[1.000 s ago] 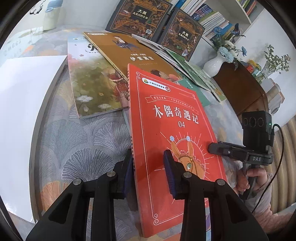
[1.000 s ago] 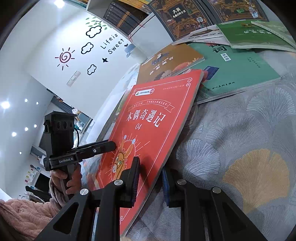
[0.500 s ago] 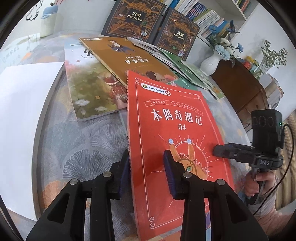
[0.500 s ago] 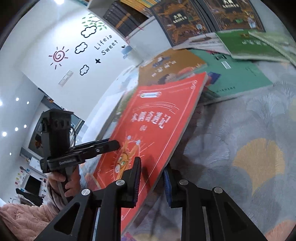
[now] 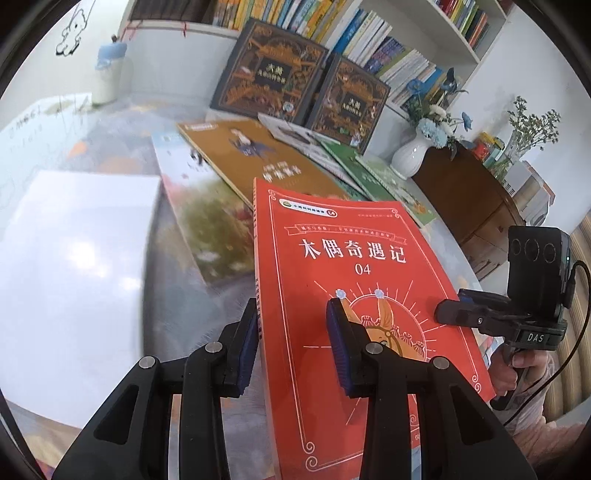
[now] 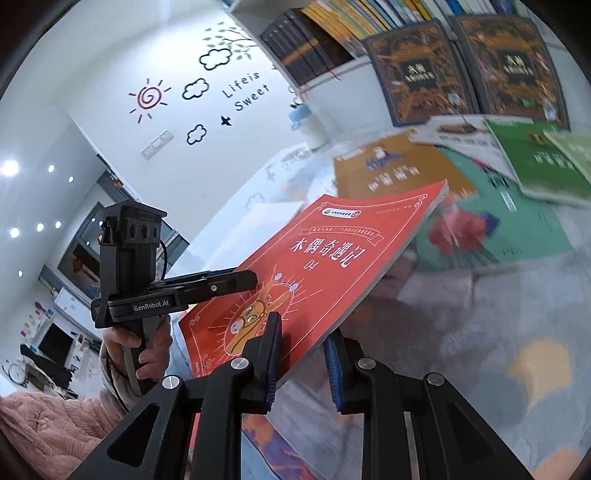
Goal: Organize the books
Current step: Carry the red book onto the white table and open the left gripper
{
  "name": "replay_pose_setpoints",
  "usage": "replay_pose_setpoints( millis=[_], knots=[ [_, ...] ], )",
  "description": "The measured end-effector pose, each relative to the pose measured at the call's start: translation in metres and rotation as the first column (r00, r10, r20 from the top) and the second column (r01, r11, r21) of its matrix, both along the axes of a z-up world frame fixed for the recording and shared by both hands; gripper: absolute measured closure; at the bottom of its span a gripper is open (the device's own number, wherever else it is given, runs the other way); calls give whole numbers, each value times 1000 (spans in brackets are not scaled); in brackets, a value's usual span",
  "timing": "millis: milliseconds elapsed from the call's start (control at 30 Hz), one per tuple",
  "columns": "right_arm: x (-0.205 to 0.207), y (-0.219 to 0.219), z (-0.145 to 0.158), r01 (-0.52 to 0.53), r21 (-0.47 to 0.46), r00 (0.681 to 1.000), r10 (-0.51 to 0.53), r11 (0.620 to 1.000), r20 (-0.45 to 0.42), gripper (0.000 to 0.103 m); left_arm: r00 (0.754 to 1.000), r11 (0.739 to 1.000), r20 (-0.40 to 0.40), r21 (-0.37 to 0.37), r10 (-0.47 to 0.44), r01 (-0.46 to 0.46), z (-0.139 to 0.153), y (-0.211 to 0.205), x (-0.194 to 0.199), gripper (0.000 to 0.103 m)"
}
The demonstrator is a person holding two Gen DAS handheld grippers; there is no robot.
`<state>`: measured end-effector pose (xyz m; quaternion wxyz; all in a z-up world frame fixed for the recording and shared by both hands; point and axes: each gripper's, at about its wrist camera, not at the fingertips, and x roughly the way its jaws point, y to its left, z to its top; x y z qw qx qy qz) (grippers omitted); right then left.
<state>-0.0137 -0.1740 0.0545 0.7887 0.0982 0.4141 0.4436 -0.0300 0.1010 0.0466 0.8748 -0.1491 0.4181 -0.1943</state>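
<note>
The red book (image 5: pixel 354 295) is held clear of the table (image 5: pixel 122 155), tilted, above the loose spread of other books (image 5: pixel 258 162) lying flat there. It is pinched at both near corners: the left gripper (image 5: pixel 291 347) has its jaws pressed onto the spine edge, one pad on the cover and one beneath, and the right gripper (image 6: pixel 301 363) has its jaws pinching the open-page edge in the same way. The step in hand is judged to be carrying this book to its place. It would be done well if both grips are kept at one height so the thin cover is not twisted, and if the far edge is kept above the brown book (image 5: pixel 280 166) so nothing is dragged.

The bookshelf (image 5: pixel 369 33), the white vase (image 5: pixel 410 157) and a white sheet (image 5: pixel 74 277) are shown only by the left view. The wall decals (image 6: pixel 207 88) and the sag of the book's far corner are shown only by the right view.
</note>
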Motion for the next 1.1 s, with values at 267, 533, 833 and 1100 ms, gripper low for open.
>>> replay_pose_setpoints(
  millis=[267,533,833,1100],
  knots=[
    [7,48,33,-51,-27,995,53,998,84,80,997,999,71,32,39,-41,31,39,4,71],
    [15,97,50,-99,-40,986,104,994,133,80,987,990,127,92,99,-111,52,77,6,70],
    [25,150,53,-145,-80,977,156,986,147,79,976,978,145,109,160,-176,52,123,6,70],
    [33,199,41,-181,-119,971,197,976,136,79,968,969,114,80,223,-232,31,168,11,70]
  ],
)
